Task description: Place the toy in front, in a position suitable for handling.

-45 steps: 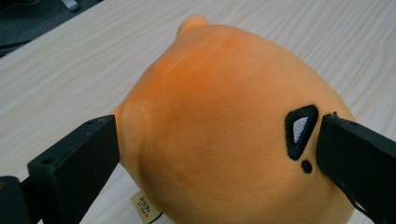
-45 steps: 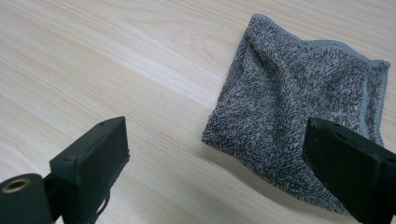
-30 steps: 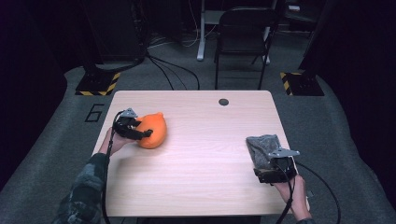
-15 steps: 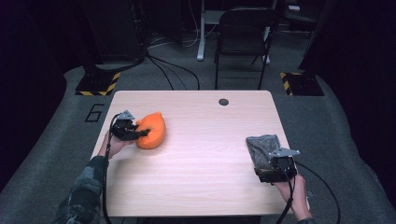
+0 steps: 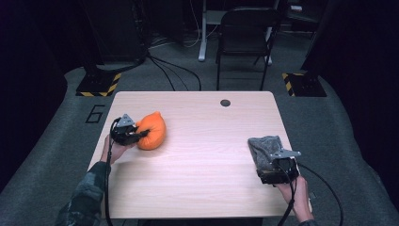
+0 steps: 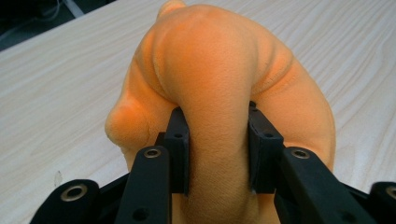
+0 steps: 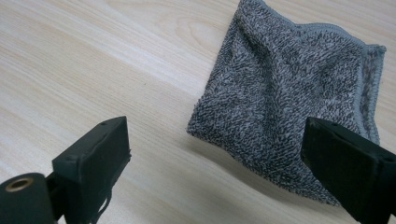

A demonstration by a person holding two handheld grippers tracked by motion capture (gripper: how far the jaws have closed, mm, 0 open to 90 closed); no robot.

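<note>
An orange plush toy (image 5: 153, 131) lies on the left part of the wooden table (image 5: 207, 188). My left gripper (image 5: 139, 135) reaches it from the left. In the left gripper view its jaws have just been closing and now squeeze a fold of the plush (image 6: 219, 70) between the pads (image 6: 179, 140), so it is shut on the toy. A folded grey towel (image 5: 264, 147) lies near the right edge. My right gripper (image 5: 273, 162) rests just in front of it, jaws wide open. The towel (image 7: 289, 88) lies ahead of them, untouched.
A small dark round grommet (image 5: 225, 102) sits near the table's far edge. A black chair (image 5: 244, 28) stands beyond the table, with cables and yellow-black floor plates on the grey floor. Bare tabletop lies between the toy and the towel.
The left gripper's jaws have closed onto the orange plush, pinching a fold of it. The right hand and the towel have not moved.
</note>
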